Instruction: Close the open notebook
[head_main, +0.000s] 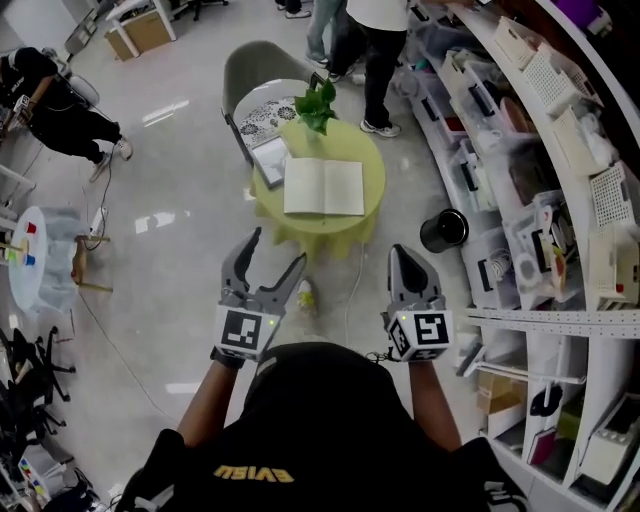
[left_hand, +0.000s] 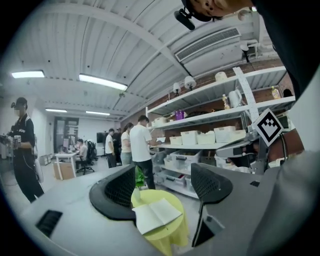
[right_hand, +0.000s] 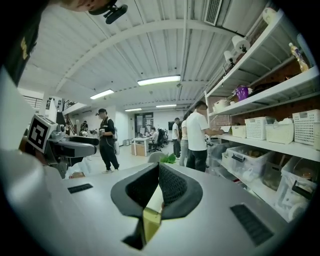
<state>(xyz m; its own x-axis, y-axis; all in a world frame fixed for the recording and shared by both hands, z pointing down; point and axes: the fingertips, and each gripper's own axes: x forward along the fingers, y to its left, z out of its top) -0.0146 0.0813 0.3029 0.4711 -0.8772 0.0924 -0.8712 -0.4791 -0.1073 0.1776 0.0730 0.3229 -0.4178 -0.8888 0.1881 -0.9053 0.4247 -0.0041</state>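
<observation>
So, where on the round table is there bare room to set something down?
Bare: the near edge of the table, in front of the notebook, and the right rim. Crowded: the far left, with plant and flat grey item.

The head camera looked steeply down from overhead, past the left gripper and right gripper, at the round table a little way ahead. Each gripper camera faced forward, low along its jaws; both caught the shelving and the white-shirted person.
</observation>
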